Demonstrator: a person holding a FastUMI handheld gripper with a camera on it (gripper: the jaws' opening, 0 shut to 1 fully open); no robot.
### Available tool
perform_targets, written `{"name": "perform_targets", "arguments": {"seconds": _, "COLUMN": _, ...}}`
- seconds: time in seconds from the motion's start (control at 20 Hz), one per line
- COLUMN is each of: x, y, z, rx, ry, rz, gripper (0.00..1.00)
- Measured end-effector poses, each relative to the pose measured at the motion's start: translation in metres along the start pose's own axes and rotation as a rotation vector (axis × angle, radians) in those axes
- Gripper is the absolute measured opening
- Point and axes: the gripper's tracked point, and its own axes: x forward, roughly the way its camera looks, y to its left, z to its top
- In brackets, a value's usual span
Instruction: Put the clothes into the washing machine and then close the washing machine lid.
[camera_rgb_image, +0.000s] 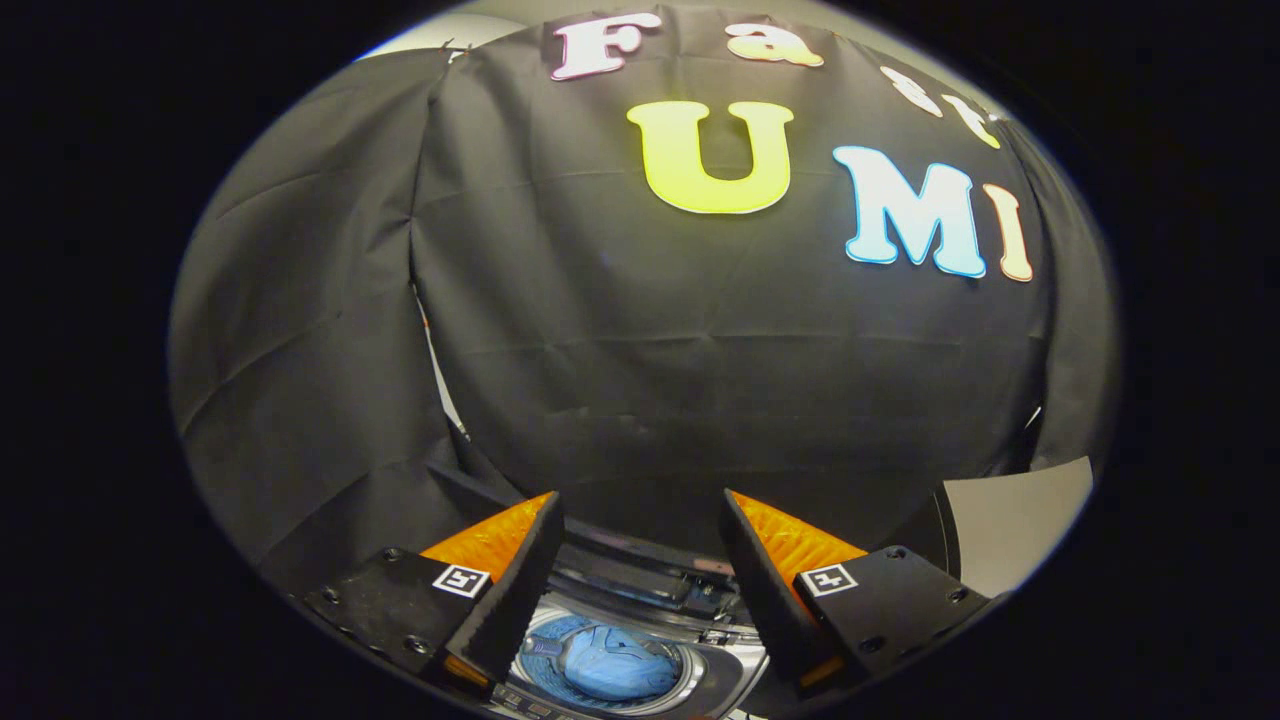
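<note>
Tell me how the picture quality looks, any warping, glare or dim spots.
Gripper view: fisheye warping bows the booth wall; lighting is dim, the wall dark; the open tongs look sharp; small glints on the washing machine rim; the blue clothes inside are softly lit.

1. The washer (640, 690) has a glossy metal drum ring.
2. The cloth (620, 665) inside the washer looks soft, matt and creased.
3. The wall (620, 380) behind the washer is matt, wrinkled fabric.

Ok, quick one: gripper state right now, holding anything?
Gripper: open, holding nothing; fingers spread above the washer, blue cloth already in its drum.
</note>
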Motion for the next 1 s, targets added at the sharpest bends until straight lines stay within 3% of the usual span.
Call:
{"name": "perform_targets", "arguments": {"seconds": 0.5, "x": 0.056, "y": -0.002, "z": -0.012, "rx": 0.11, "ry": 0.115, "rz": -0.045, "gripper": 0.97}}
{"name": "perform_targets", "arguments": {"seconds": 1.0, "x": 0.053, "y": 0.007, "z": -0.042, "rx": 0.162, "ry": 0.156, "rz": -0.027, "gripper": 0.99}}
